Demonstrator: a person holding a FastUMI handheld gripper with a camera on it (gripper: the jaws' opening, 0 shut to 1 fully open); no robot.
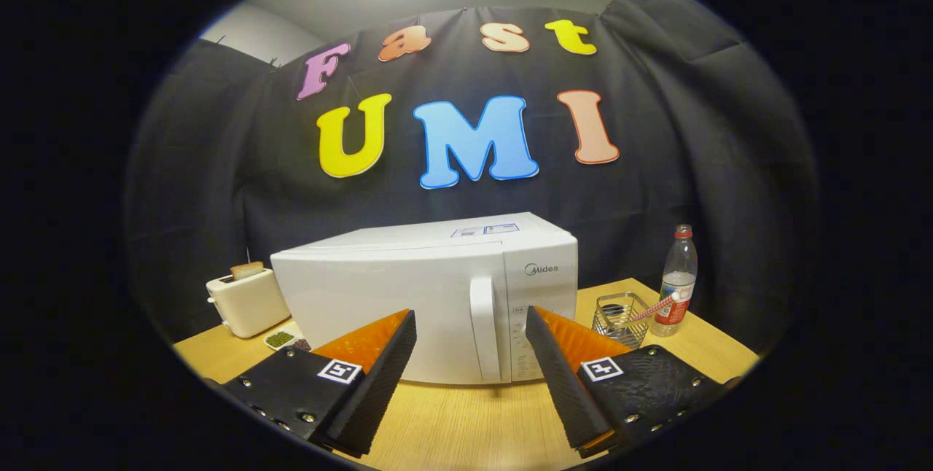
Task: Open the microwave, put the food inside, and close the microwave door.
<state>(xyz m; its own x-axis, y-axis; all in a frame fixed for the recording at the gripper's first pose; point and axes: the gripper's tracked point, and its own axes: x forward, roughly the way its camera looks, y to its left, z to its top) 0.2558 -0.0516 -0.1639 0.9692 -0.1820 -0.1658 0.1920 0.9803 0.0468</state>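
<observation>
The microwave sits on the wooden table with its door shut, square in front of the gripper. The gripper's two fingers are spread wide apart and hold nothing; through the gap between them I can see the door's upright handle, just ahead of the fingertips and not yet touched.

That handle looks like the place to take hold. It is a stiff, smooth bar standing proud of the door, beside the control panel, so the fingers could close around it from either side, or one could hook behind it. Smooth plastic may be slippery, so I would expect a firm squeeze to matter. The door probably swings on a hinge at its far edge, toward the toaster, and should pull open lightly once the catch lets go. The oven itself seems heavy enough to stay put, though a hard tug might drag it along the table.

As for containers: a small dish lies on the table between the toaster and the microwave, with something green in it, possibly the food to go inside, though it is too small for me to be sure. A slice of bread stands up out of the toaster's slot. On the other side of the microwave is a wire basket; something dark lies in it that I cannot make out. A plastic bottle, part full, stands just beside it.
</observation>
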